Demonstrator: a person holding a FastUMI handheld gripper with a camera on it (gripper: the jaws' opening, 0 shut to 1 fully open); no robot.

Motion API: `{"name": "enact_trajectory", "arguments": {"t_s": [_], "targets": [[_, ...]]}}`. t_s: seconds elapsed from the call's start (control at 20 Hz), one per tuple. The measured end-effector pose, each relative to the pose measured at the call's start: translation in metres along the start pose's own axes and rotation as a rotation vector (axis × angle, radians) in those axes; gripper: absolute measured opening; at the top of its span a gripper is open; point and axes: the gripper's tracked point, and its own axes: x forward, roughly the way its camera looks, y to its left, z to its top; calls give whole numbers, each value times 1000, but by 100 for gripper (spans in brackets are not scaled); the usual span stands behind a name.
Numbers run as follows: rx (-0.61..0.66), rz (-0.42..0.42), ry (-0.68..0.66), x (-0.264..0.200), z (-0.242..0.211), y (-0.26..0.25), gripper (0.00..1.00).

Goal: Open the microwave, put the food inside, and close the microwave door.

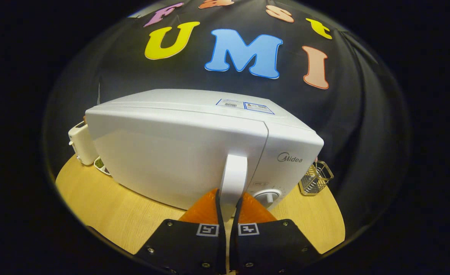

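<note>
- Gripper view: my hand-held gripper (pixel 228 208) is nearly closed, and its two fingers pinch the lower end of the white vertical door handle (pixel 233 179); both fingers look to press on it from either side.
- The white boxy microwave (pixel 179 152) stands on the surface just ahead of the fingers, its door (pixel 171 160) flush against the body or nearly so; I cannot tell whether it has begun to swing.
- I judge the handle stiff, smooth plastic, so a grip low on it may slip. The microwave looks heavy enough to stay put under a steady pull.
- A round silver control dial (pixel 267 196) sits just right of the handle.
- The light wooden round surface (pixel 102 202) also carries a cream toaster-like appliance (pixel 81 145) left of the microwave and a clear wire-framed holder (pixel 315 178) to its right.
- Black cloth walls close in the booth behind.
</note>
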Motion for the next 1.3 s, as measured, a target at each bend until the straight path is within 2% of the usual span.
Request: {"name": "enact_trajectory", "arguments": {"t_s": [0.15, 0.35, 0.5, 0.85, 1.2, 1.3], "targets": [[-14, -5, 3, -6, -4, 0, 4], [-45, 30, -12, -45, -24, 16, 4], [-5, 61, 36, -57, -31, 24, 4], [-30, 145, 96, -101, -52, 55, 4], [-36, 224, 149, -139, -69, 91, 15], [-55, 243, 152, -149, -73, 103, 15]]}}
